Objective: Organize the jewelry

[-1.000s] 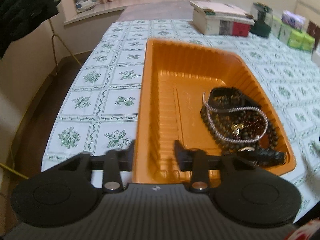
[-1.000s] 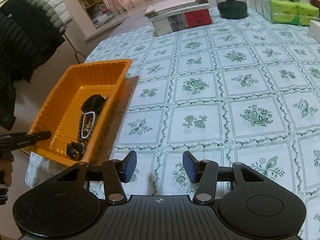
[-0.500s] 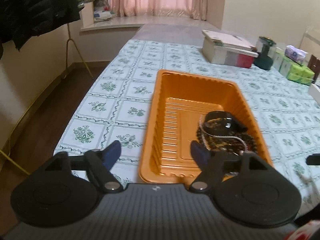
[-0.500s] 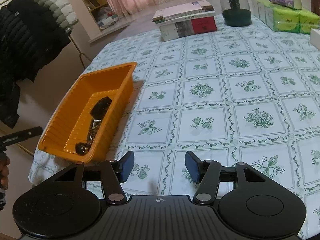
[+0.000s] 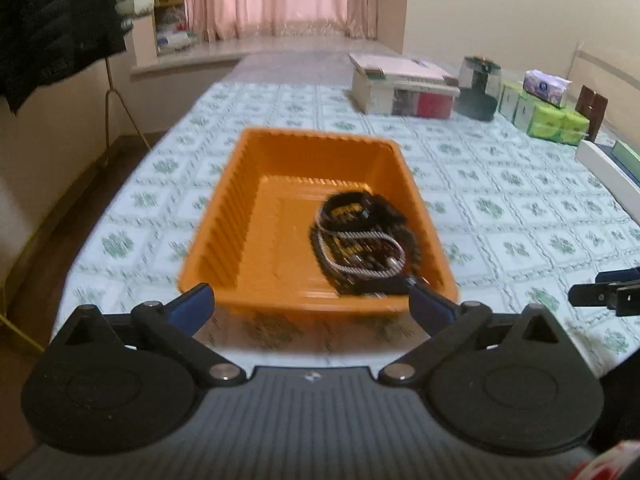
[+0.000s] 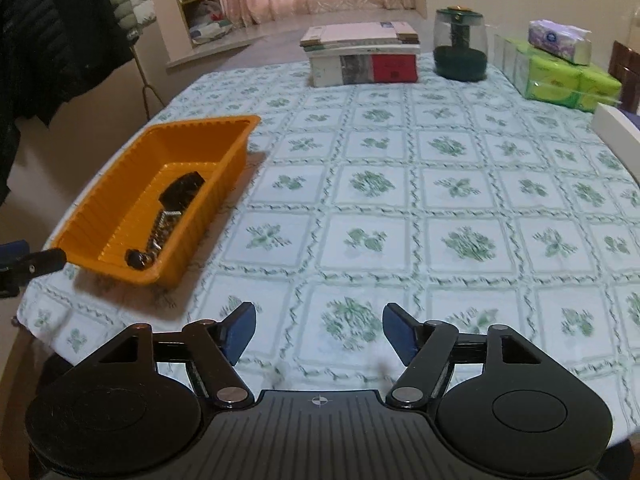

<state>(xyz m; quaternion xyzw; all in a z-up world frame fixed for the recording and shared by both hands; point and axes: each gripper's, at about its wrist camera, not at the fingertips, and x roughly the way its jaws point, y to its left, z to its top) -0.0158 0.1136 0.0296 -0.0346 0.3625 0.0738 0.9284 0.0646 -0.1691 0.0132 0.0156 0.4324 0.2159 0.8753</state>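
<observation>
An orange tray (image 5: 240, 216) sits near the table's front left corner; it also shows in the right wrist view (image 6: 120, 200). Inside lies a pile of jewelry (image 5: 360, 240): dark bead strands, a silver chain and a black band, seen too in the right wrist view (image 6: 168, 216). My left gripper (image 5: 312, 306) is open wide and empty, just short of the tray's near wall. My right gripper (image 6: 318, 332) is open and empty over bare tablecloth, right of the tray.
At the table's far end stand a stack of books (image 6: 360, 56), a dark green jar (image 6: 460, 48) and green tissue packs (image 6: 560, 76). A white box (image 6: 616, 128) lies at the right edge. Dark coats (image 6: 48, 32) hang left of the table.
My left gripper pulled back from the tray and its jaws opened much wider. My right gripper also drew back and opened wider. The tray and jewelry stayed put.
</observation>
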